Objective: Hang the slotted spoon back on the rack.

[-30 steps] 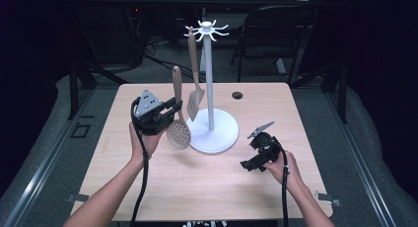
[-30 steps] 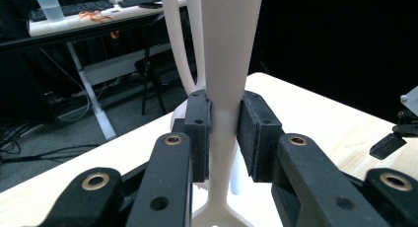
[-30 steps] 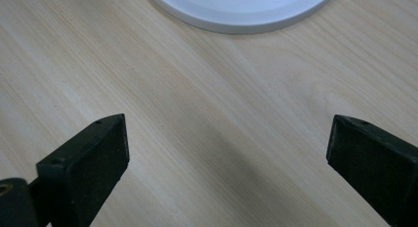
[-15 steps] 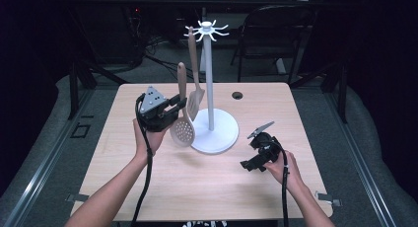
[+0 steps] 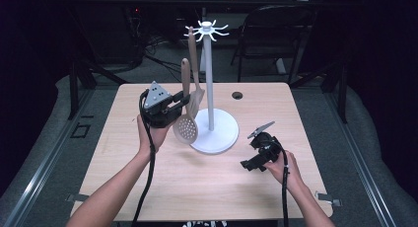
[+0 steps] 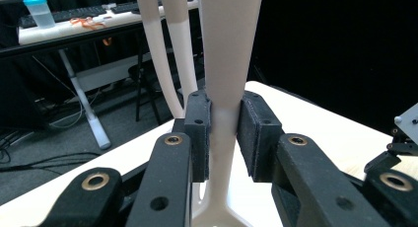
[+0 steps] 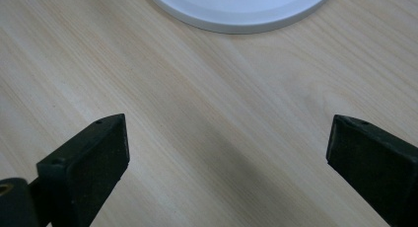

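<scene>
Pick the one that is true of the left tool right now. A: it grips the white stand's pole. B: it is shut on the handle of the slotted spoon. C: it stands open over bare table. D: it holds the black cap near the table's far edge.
B: in the left gripper view both pads of the left tool press on the handle of the slotted spoon, held up beside the white stand.

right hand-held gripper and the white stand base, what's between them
Only bare tabletop: in the right gripper view the open right hand-held gripper faces the stand base across plain wood.
</scene>
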Action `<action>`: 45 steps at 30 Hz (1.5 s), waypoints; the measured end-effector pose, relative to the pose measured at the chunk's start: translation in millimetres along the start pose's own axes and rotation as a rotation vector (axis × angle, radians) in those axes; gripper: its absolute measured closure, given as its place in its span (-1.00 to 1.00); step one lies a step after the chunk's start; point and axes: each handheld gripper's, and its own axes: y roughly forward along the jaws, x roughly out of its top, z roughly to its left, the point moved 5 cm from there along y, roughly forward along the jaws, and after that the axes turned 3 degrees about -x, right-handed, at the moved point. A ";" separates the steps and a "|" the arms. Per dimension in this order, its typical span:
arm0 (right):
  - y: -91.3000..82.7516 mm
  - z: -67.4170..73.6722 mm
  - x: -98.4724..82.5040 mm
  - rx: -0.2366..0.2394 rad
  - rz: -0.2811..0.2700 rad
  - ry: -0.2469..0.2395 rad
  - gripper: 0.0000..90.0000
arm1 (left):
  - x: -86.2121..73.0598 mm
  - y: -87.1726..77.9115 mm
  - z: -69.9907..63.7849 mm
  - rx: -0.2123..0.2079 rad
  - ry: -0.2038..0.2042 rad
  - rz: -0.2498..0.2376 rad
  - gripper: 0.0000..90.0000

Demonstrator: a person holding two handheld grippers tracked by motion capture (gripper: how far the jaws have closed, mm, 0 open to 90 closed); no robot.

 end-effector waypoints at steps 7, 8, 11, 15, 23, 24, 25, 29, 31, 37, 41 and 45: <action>0.3 0.0 -0.1 0.000 -0.001 0.001 -0.95 | 8.5 4.7 -2.2 -0.013 -0.008 -0.013 0.68; 0.3 0.0 -0.1 0.000 -0.001 0.001 -0.95 | 8.5 4.7 -2.2 -0.013 -0.008 -0.013 0.68; 0.0 0.4 0.1 -0.001 -0.001 0.002 -0.95 | 14.3 6.7 -1.9 -0.021 -0.020 -0.017 0.68; 0.4 1.0 0.3 0.004 -0.004 0.006 -0.95 | 21.4 9.5 -1.9 -0.025 -0.032 -0.026 0.68; 0.4 0.8 0.1 0.006 -0.001 0.005 -0.95 | 30.3 13.8 -0.9 -0.023 -0.035 -0.020 0.68; 0.4 0.8 0.1 0.006 -0.001 0.005 -0.95 | 31.5 14.8 -1.4 -0.022 -0.037 -0.022 0.68; 0.4 0.9 0.2 0.007 -0.002 0.004 -0.95 | 33.8 16.0 -1.6 -0.018 -0.035 -0.016 0.68; 0.4 1.3 0.4 0.005 -0.005 0.005 -0.95 | 38.2 18.7 -1.6 -0.008 -0.039 -0.019 0.68; 0.4 1.3 0.4 0.005 -0.005 0.005 -0.95 | 39.2 19.3 -1.5 -0.005 -0.039 -0.019 0.68; 0.1 1.0 0.3 0.002 -0.002 0.002 -0.95 | 42.9 22.7 -0.5 0.016 -0.046 -0.011 0.68; 0.1 0.8 0.3 -0.005 0.003 -0.002 -0.95 | 44.0 25.5 0.4 0.034 -0.047 -0.003 0.68; 0.7 1.0 0.4 0.003 -0.002 0.001 -0.95 | 44.3 27.5 -0.1 0.046 -0.043 0.002 0.68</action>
